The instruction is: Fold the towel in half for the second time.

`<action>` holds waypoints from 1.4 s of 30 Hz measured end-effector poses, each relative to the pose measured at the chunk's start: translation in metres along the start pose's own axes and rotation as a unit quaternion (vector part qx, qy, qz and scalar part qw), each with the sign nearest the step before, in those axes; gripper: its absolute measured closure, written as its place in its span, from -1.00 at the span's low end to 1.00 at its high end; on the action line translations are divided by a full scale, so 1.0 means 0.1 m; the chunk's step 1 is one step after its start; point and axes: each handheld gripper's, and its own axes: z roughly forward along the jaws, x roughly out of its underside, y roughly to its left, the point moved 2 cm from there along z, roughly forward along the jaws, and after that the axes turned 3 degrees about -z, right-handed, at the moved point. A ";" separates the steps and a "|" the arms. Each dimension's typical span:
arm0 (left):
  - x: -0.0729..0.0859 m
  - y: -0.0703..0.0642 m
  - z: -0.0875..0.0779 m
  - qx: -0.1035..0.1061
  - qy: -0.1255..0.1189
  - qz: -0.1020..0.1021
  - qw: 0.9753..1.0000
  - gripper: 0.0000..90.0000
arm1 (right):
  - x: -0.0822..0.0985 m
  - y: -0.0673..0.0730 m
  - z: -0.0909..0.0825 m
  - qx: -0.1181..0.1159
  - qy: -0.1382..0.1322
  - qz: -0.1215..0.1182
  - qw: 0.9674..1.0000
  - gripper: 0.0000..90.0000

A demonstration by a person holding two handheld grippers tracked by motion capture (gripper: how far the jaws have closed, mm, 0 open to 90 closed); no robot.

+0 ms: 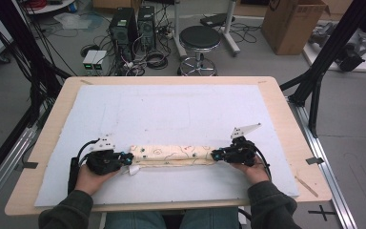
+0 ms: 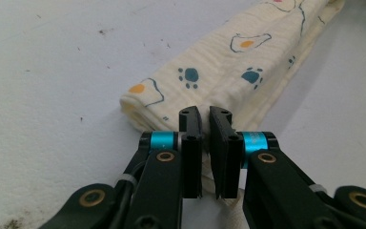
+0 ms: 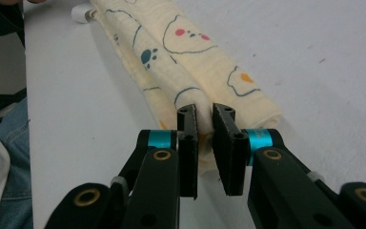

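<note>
A cream cloth [image 1: 171, 155] printed with paw marks and outlined shapes lies folded into a long narrow strip across the near part of the white mat [image 1: 171, 109]. My left gripper [image 1: 127, 158] is at its left end. In the left gripper view the jaws [image 2: 205, 114] stand nearly together, pinching the edge of the cloth [image 2: 219, 62]. My right gripper [image 1: 214, 155] is at the other end. In the right gripper view its jaws [image 3: 205, 112] are closed on the end fold of the cloth [image 3: 190, 52]. Both hands rest low on the mat.
The mat covers a wooden table [image 1: 52, 129]. A small white tag [image 3: 81, 13] sticks out at the cloth's far end, by the person's lap. Beyond the table are a black stool [image 1: 199, 38], computer towers [image 1: 124, 24] and a cardboard box [image 1: 290, 24].
</note>
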 end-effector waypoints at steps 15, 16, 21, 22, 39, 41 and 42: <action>-0.24 -0.17 -0.08 0.044 -0.054 0.006 0.998 0.05 | -0.23 0.14 -0.12 -0.015 -0.049 -0.014 0.999 0.28; -0.27 -0.18 -0.06 0.047 -0.053 0.010 0.997 0.13 | -0.26 0.15 -0.09 -0.015 -0.046 -0.017 0.999 0.37; -0.44 -0.26 0.17 0.043 -0.023 0.028 0.998 0.78 | -0.43 0.21 0.09 -0.016 -0.022 -0.037 0.999 0.70; -0.46 -0.27 0.23 0.045 -0.017 0.032 0.998 0.83 | -0.46 0.22 0.13 -0.019 -0.018 -0.038 0.999 0.74; -0.34 -0.32 0.53 0.041 0.071 0.057 0.995 0.91 | -0.42 0.30 0.60 -0.026 0.071 -0.077 0.994 0.79; -0.33 -0.31 0.50 0.039 0.072 0.062 0.995 0.89 | -0.39 0.30 0.58 -0.022 0.072 -0.076 0.994 0.78; -0.32 -0.31 0.49 0.038 0.074 0.061 0.995 0.89 | -0.38 0.29 0.56 -0.019 0.071 -0.078 0.994 0.77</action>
